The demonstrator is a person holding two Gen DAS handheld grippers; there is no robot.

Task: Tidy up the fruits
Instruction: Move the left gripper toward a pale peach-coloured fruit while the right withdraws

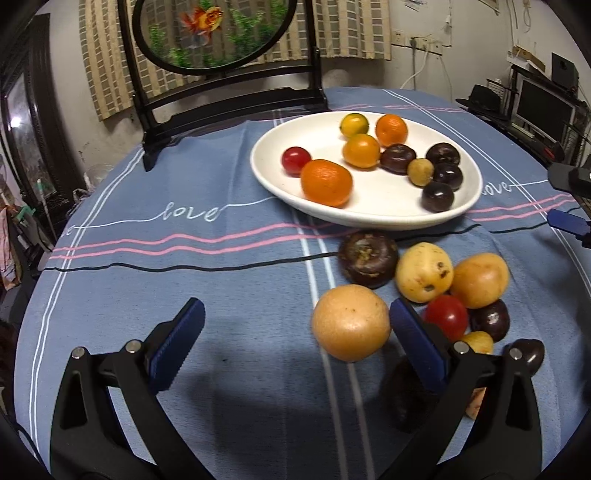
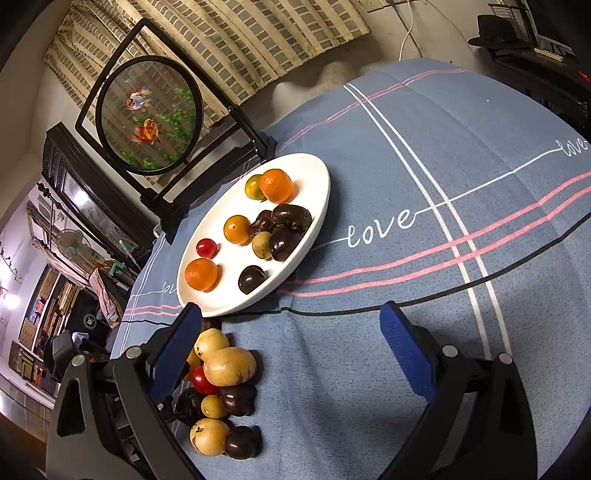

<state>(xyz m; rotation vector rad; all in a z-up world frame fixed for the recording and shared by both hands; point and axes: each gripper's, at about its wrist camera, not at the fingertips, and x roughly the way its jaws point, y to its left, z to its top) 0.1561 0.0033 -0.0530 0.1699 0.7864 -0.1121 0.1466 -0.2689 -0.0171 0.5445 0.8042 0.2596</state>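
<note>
Plate [image 1: 369,218] on bench: oranges, tomato, dark fruits.
Both claws, left claw [image 1: 295,332] and right claw [image 2: 291,332], wide, empty; loose pile [image 2: 221,387] partly hidden, perhaps loquats.

Both cameras ride on the grippers and look forward and down along the jaws, close over the worktop [image 1: 229,280]. The left view sits level; the right view is tilted. Both take in the white plate [image 1: 369,218] [image 2: 314,225], the loose fruit pile [image 1: 424,273] [image 2: 229,365] and the far goldfish screen [image 1: 214,33] [image 2: 147,118].
</note>
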